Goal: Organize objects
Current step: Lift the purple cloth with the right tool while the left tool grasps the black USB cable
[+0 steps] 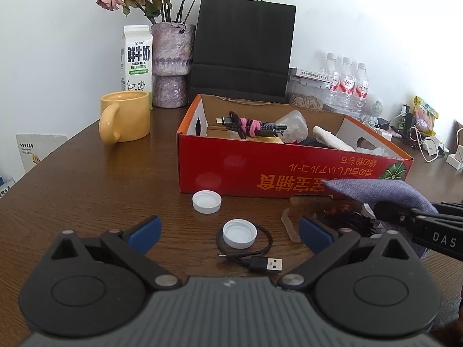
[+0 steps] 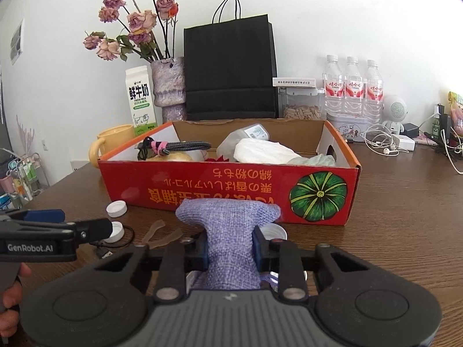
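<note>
My right gripper (image 2: pixel 231 250) is shut on a purple woven cloth pouch (image 2: pixel 228 222), squeezing its middle just in front of the red cardboard box (image 2: pixel 202 185). In the left wrist view the pouch (image 1: pixel 382 192) shows at the right. My left gripper (image 1: pixel 230 230) stands open above a white bottle cap (image 1: pixel 239 233) that lies on a coiled black USB cable (image 1: pixel 260 261). A second white cap (image 1: pixel 206 201) lies nearer the box (image 1: pixel 260 170). The box holds a bundled cable (image 1: pixel 251 125), a clear plastic container and white wrappings.
A yellow mug (image 1: pixel 126 120), a milk carton (image 1: pixel 136 68), a vase of dried roses (image 1: pixel 170 66) and a black paper bag (image 1: pixel 243 49) stand behind the box. Water bottles (image 2: pixel 351 86), earphones and chargers crowd the back right. A tan rubbery strip (image 2: pixel 160 235) lies by the caps.
</note>
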A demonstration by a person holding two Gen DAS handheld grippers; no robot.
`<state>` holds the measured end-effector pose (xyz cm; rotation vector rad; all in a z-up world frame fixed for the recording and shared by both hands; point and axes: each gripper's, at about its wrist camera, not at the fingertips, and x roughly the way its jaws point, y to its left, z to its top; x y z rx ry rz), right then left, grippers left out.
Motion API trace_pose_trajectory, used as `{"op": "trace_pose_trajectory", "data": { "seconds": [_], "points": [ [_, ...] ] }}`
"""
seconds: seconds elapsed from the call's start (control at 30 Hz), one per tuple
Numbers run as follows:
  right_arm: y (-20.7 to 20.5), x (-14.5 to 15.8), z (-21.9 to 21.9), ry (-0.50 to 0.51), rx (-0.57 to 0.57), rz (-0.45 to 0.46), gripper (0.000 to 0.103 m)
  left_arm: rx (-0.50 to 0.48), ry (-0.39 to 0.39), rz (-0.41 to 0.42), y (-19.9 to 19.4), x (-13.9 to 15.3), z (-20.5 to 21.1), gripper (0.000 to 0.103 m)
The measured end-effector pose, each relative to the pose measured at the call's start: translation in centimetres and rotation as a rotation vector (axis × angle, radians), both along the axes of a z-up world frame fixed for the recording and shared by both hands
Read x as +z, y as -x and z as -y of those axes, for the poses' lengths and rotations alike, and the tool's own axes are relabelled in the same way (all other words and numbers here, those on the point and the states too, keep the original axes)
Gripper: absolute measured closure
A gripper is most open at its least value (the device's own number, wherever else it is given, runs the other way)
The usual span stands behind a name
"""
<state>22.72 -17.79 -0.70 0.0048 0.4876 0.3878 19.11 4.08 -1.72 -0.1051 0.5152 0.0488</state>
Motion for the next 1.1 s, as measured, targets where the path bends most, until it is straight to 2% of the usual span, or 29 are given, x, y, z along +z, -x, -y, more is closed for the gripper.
{"op": "trace_pose_trajectory", "data": {
  "seconds": [0.23, 0.77, 0.87, 1.07, 1.1],
  "points": [
    [1.5, 0.6, 0.4, -0.011, 0.007, 0.100, 0.083, 0.025, -0.009, -0.024, -0.3, -0.2, 0.0, 0.000],
    [2.6, 0.9, 2.8, -0.042, -0.019, 0.133, 0.083, 0.025, -0.055, -0.111, -0.1, -0.8, 1.3, 0.000],
    [2.6, 0.9, 3.0, -0.048, -0.017, 0.131, 0.082, 0.019, -0.070, -0.121, -0.4, -0.9, 1.9, 0.006],
    [2.7, 0.9, 3.0, -0.055, -0.010, 0.133, 0.082, 0.005, -0.079, -0.140, -0.8, -1.1, 2.6, 0.031],
    [2.8, 0.9, 3.0, -0.057, -0.009, 0.134, 0.082, 0.002, -0.081, -0.138, -0.7, -1.1, 2.7, 0.039]
  ]
}}
